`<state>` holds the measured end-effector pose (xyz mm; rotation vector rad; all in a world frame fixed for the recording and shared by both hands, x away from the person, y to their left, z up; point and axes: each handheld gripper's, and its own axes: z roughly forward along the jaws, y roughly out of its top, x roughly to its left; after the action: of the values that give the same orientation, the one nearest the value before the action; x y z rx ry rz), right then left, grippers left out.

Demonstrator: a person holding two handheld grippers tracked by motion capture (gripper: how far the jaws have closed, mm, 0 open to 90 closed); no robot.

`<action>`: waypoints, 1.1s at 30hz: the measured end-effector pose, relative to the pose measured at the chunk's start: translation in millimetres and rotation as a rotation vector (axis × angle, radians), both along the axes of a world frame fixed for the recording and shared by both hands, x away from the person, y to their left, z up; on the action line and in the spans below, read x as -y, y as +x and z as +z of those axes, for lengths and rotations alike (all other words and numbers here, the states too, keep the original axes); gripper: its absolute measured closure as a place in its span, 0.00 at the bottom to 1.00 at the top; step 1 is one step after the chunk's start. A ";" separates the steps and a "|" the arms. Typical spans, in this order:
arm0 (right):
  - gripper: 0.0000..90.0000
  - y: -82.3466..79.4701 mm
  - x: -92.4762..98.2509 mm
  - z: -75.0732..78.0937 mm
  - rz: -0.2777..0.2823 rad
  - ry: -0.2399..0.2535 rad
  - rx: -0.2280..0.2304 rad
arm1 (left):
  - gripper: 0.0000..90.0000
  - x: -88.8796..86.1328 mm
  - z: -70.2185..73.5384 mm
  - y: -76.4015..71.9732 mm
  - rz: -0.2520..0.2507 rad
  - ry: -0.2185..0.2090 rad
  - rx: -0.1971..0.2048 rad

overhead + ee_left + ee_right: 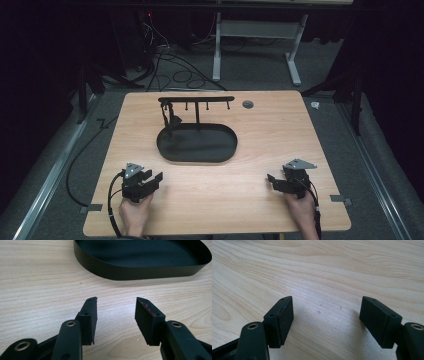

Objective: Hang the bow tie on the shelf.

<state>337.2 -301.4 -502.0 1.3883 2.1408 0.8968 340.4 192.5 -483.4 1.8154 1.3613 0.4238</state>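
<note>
- Counter [260,150]: pale wood, across the middle of the high view, bare along its lower part.
- Tray [197,143]: black oval dish, centre-left of the high view; its near wall runs across the top of the left gripper view [140,272]. It looks empty.
- Rack [196,100]: a black bar with hooks standing at the tray's far rim; a small dark thing hangs by its left end, too small to identify.
- Left tongs [156,180]: lower left, released, nothing between them, aimed at the tray and closest to it.
- Right tongs [271,179]: lower right, released wide over bare wood, well apart from the tray.
- Step, as I judge it: the start, both hands waiting. The next move calls for the left tongs to reach up-frame to the tray or rack.
</note>
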 end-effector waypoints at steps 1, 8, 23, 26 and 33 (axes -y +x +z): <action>0.32 0.0 0.0 0.0 0.000 0.000 0.000 | 0.58 2.0 -0.9 0.8 -0.002 0.010 0.000; 0.32 0.0 0.0 0.0 0.000 0.000 0.000 | 0.58 5.1 -3.0 2.9 -0.001 0.036 0.003; 0.32 0.0 0.0 0.0 0.000 0.000 0.000 | 0.58 9.2 -7.3 3.1 0.004 0.051 0.017; 0.32 0.0 0.0 0.0 0.000 0.000 0.000 | 0.58 10.7 -8.8 2.6 0.002 0.059 0.016; 0.32 0.0 0.0 0.0 0.000 0.000 0.000 | 0.57 12.4 -12.1 2.0 0.003 0.069 0.013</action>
<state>337.2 -301.4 -502.0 1.3886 2.1404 0.8964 342.4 180.1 -495.5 1.8639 1.3554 0.4882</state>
